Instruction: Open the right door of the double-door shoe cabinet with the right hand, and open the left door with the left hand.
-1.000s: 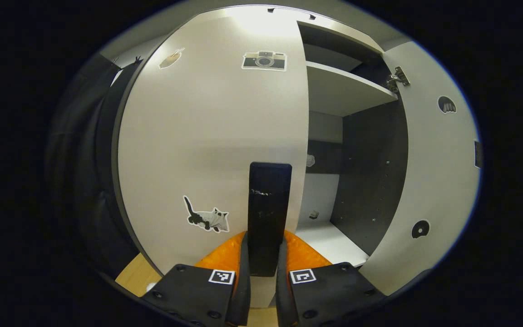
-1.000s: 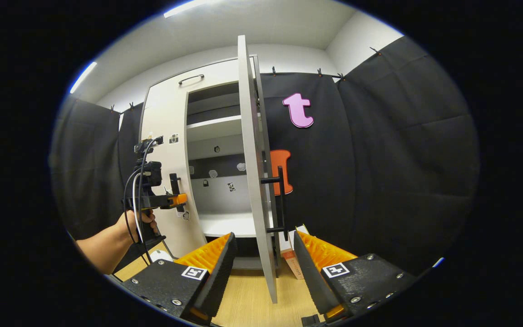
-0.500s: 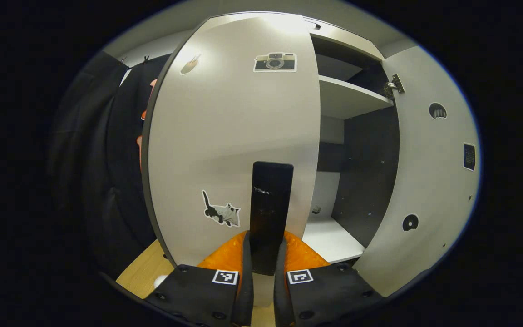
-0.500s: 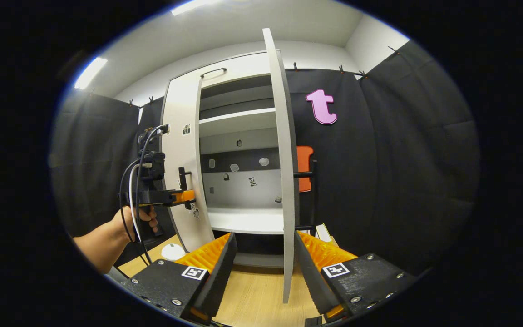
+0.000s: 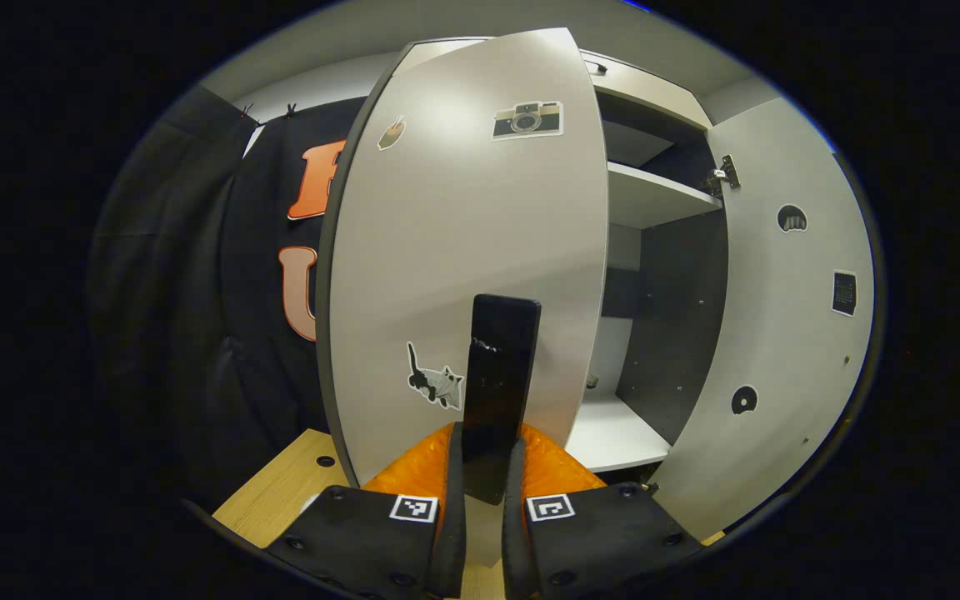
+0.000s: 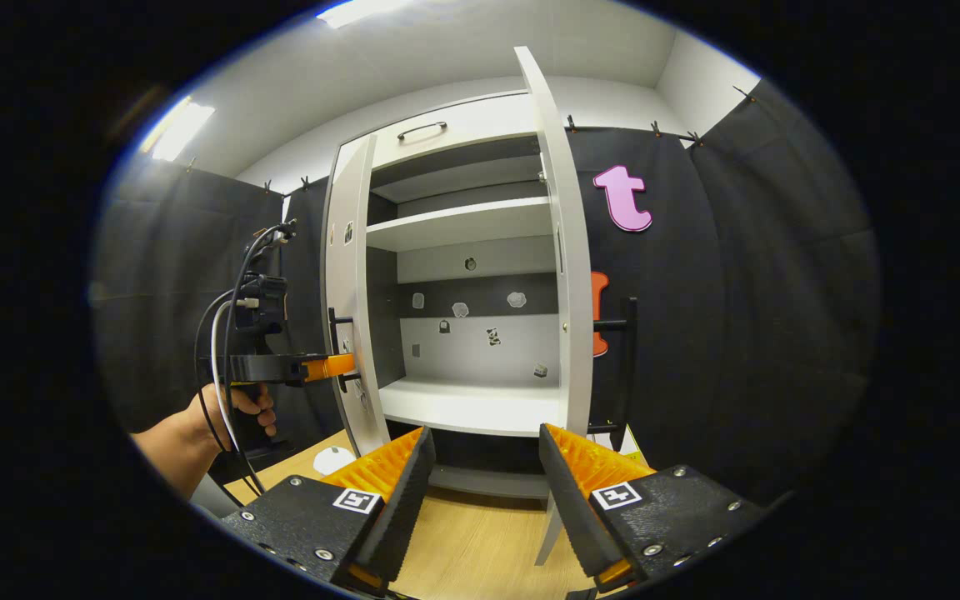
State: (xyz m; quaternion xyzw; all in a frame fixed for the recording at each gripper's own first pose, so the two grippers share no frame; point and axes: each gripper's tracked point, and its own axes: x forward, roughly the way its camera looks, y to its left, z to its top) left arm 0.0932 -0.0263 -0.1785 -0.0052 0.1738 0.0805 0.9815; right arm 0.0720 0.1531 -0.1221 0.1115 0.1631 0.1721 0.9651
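You're standing on pale wood flooring (image 6: pixel 480 546) with black cloth walls (image 6: pixel 747 317) on both sides and a white ceiling with strip lights overhead. The shoe cabinet (image 6: pixel 467 154) is straight ahead in your right gripper view, both doors swung out. Your left gripper (image 5: pixel 484 475) has its jaws clamped on the black bar handle (image 5: pixel 498 367) of the left door (image 5: pixel 463 250), which carries a camera sticker (image 5: pixel 527 121) and a cat sticker (image 5: pixel 436 385). Your right gripper (image 6: pixel 480 467) sits back from the cabinet, jaws apart, holding nothing; the right door (image 6: pixel 567 275) stands edge-on just beyond it, its own handle (image 6: pixel 626 362) on the far side. In that same view your hand (image 6: pixel 234 408) grips the left tool by its stem. Inside there are white shelves (image 6: pixel 463 229) and a dark band dotted with small stickers, too small to make out. A white round thing (image 6: pixel 334 460) lies on the floor by the left door; I can't tell what it is. The cabinet's base is hidden behind your fingers.
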